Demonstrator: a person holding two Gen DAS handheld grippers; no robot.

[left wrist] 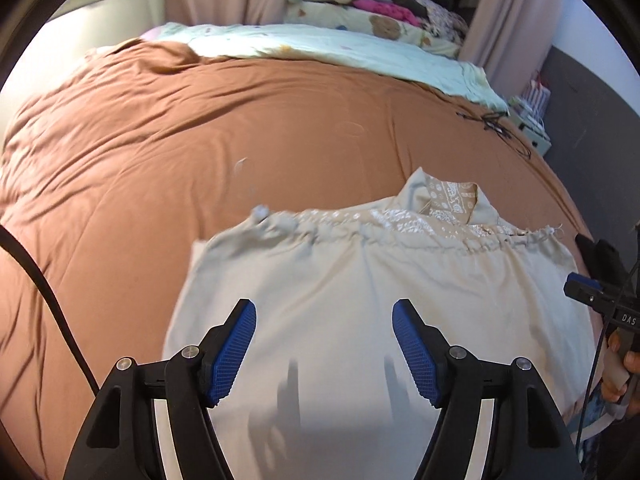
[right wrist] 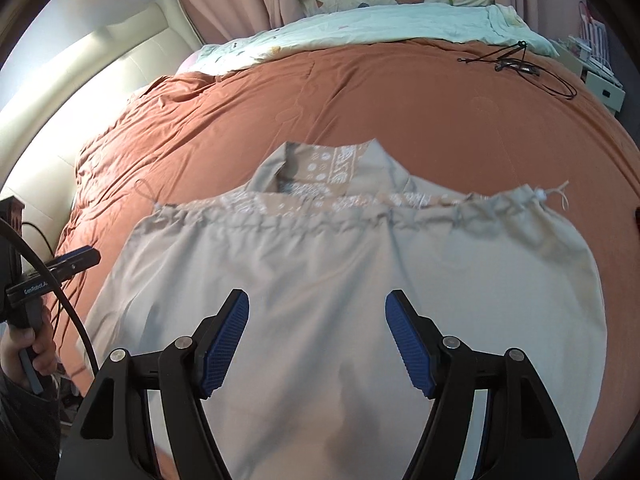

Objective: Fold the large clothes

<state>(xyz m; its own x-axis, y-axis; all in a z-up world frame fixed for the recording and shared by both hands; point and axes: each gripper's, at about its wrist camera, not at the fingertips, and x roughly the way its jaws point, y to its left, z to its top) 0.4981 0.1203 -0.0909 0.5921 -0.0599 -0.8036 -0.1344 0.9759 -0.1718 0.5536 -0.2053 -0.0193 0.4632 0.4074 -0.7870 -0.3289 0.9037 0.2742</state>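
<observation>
Left wrist view shows the left hand-held gripper point(left wrist: 324, 350) released, its 2 blue pads point(left wrist: 236, 354) spread apart above the beige garment point(left wrist: 360, 280) with nothing between them; the garment lies folded on the brown bedspread point(left wrist: 200, 128), its drawstring hem across the far edge, a patterned lining point(left wrist: 450, 196) showing beyond; right wrist view shows the right hand-held gripper point(right wrist: 317, 346) likewise released over the same cloth; a pale quilt point(right wrist: 380, 28) lies at the bed's far end.
</observation>
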